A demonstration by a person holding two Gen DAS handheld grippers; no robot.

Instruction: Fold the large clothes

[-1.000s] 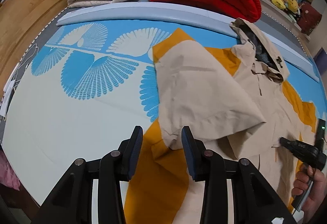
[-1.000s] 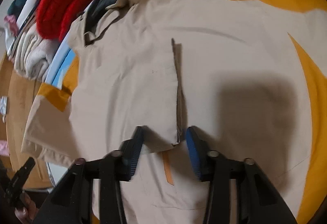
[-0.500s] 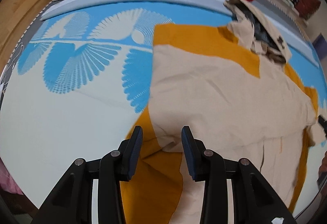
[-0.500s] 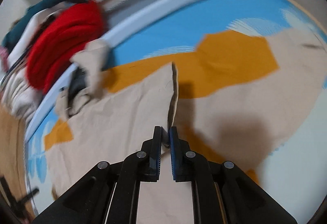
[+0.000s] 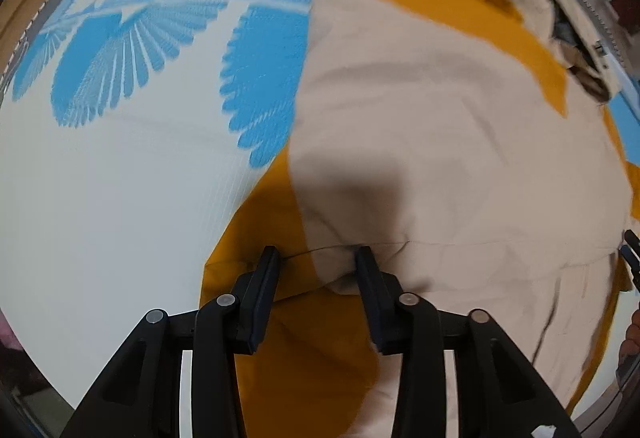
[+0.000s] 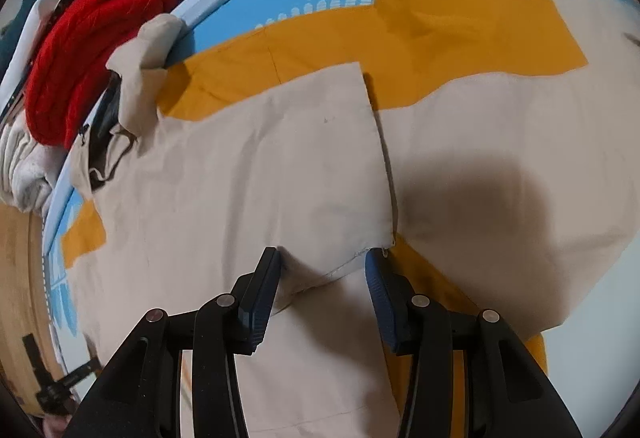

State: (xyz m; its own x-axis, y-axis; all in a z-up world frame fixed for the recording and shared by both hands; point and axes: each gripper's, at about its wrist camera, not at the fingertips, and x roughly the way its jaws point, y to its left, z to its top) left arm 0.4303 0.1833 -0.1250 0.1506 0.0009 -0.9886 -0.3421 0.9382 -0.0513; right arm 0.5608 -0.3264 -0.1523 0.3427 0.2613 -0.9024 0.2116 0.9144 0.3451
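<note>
Right wrist: beige/orange jacket flat, folded flap by red blanket; right gripper & left gripper both spread, empty.

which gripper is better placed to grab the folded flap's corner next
Right. The right gripper is open with the beige flap's loose corner at its fingertips. The left gripper, also open, straddles the jacket's side edge, away from that corner.
</note>
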